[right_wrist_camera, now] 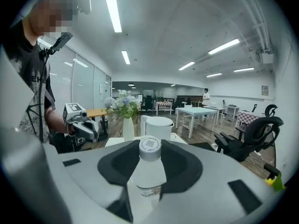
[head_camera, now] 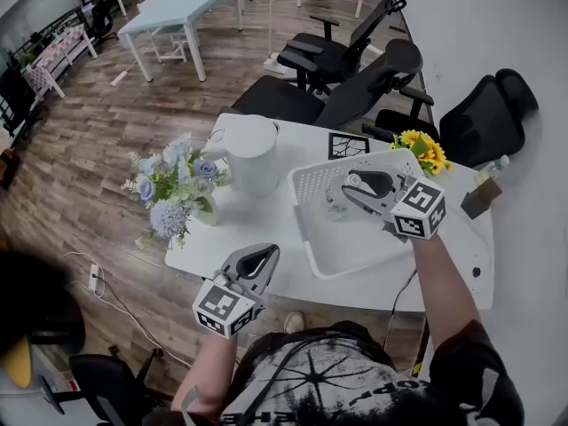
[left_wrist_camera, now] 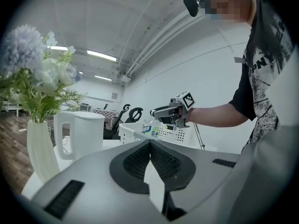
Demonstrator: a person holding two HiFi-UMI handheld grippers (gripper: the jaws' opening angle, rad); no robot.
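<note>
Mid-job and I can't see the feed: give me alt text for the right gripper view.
The right gripper is shut on a clear bottle, its white cap pointing away from the camera. Beyond stand a white kettle and a vase of flowers, with the left gripper at the left.

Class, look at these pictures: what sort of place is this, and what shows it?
Most likely an open-plan office or workroom: black swivel office chairs, a long pale blue rectangular table on a wood-plank floor, and white ceiling strip lights.
</note>
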